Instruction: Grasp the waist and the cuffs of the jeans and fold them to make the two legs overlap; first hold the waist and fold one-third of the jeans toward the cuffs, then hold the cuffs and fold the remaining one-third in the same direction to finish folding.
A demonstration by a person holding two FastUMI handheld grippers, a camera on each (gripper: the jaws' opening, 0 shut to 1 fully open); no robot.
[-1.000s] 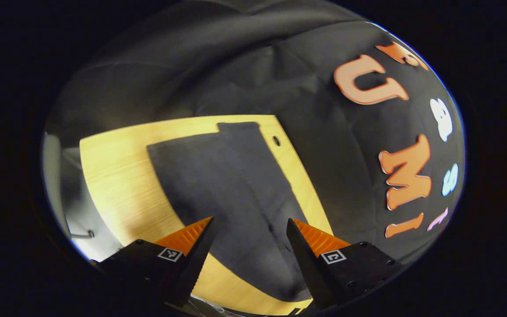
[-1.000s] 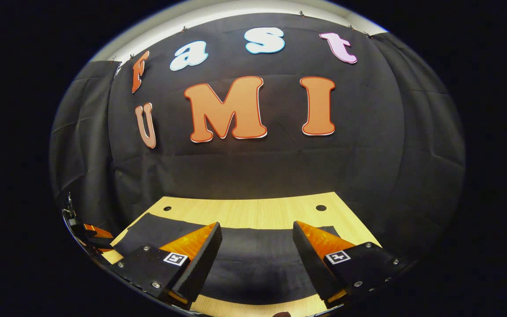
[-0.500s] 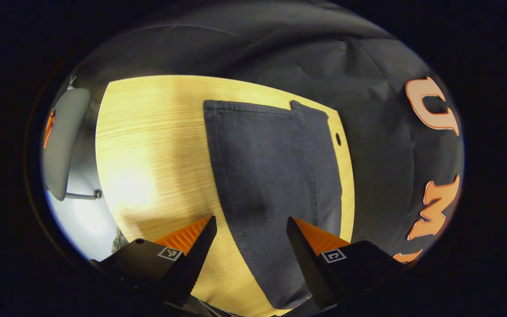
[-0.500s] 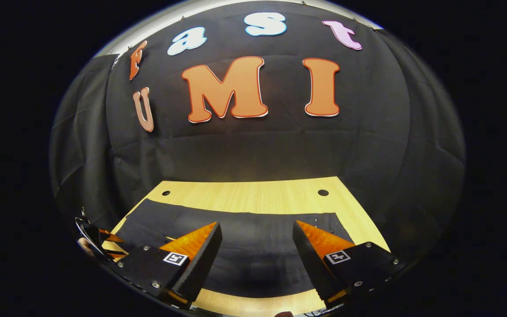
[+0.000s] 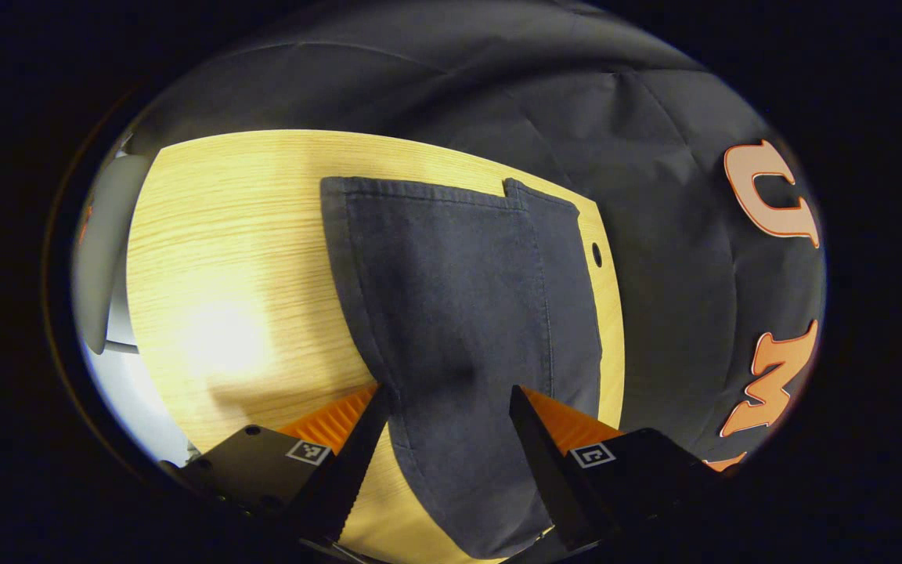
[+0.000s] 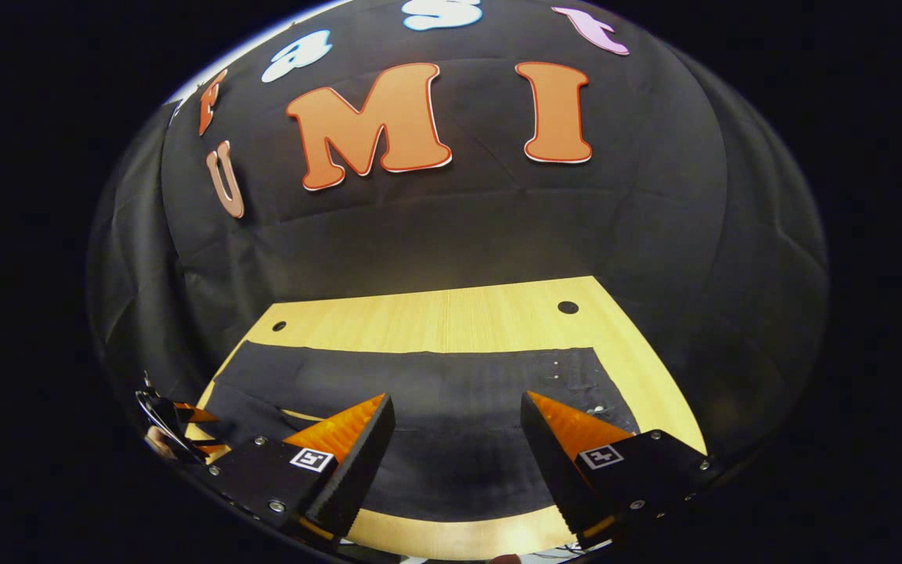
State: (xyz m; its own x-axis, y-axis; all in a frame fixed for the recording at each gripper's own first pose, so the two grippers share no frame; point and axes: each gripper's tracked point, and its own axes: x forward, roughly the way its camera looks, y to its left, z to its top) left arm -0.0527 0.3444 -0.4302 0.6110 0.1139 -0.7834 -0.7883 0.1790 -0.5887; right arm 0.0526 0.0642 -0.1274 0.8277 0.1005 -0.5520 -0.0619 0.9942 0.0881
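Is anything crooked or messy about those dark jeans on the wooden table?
Only slightly. In the left gripper view, the jeans lie flat on the table, but the two legs do not line up at the far end: one cuff sticks out past the other, leaving a stepped edge. No spills or damage show.

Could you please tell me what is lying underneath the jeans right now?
The jeans lie flat on a light wooden table, whose bare top shows around them. Anything between cloth and wood is covered from sight.

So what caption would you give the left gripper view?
Open left gripper poised over dark jeans lying flat on a wooden table.
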